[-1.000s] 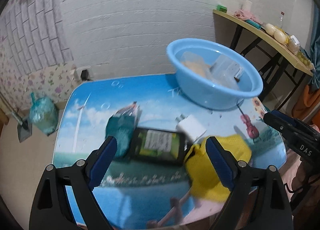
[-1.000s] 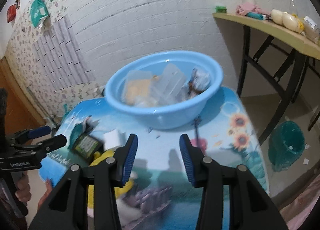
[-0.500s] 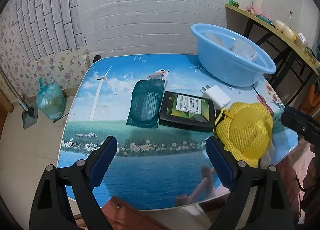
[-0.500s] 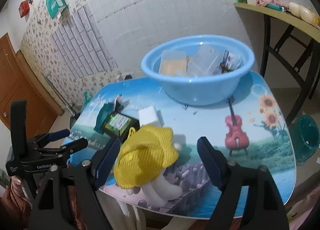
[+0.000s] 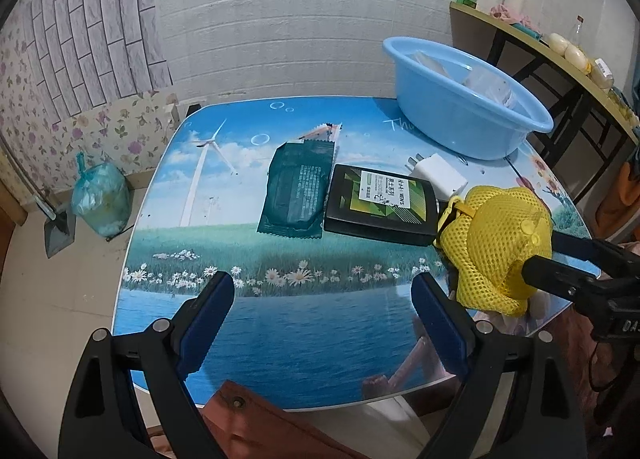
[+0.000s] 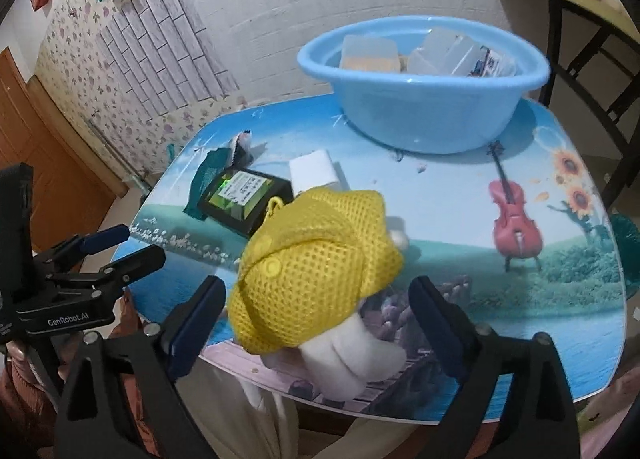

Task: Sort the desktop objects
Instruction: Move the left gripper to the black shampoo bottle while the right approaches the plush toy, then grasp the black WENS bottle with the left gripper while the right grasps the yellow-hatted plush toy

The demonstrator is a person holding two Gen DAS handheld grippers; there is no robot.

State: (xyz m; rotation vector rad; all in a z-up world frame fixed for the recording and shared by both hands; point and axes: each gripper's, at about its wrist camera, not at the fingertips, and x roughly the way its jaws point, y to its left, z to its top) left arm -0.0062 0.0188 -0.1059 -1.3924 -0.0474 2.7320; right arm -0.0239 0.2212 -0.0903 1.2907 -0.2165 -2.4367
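Right gripper now spread wide around the yellow mesh toy, ready for the next pick

A second ago the right gripper (image 6: 316,323) had its fingers fairly close, aimed toward the round light-blue plastic basin (image 6: 424,115); it has since drawn back to the near table edge with its fingers well apart, flanking the yellow mesh-covered toy with white plush base (image 6: 316,267) without pressing it. The left gripper (image 5: 320,323) has likewise pulled back, fingers apart and empty over the glossy picture-printed tabletop (image 5: 288,343). The dark green foil packet (image 5: 298,191), black box with a green label (image 5: 380,205) and white charger plug (image 5: 438,175) remain unsorted, so the toy looks like the next item for the basin
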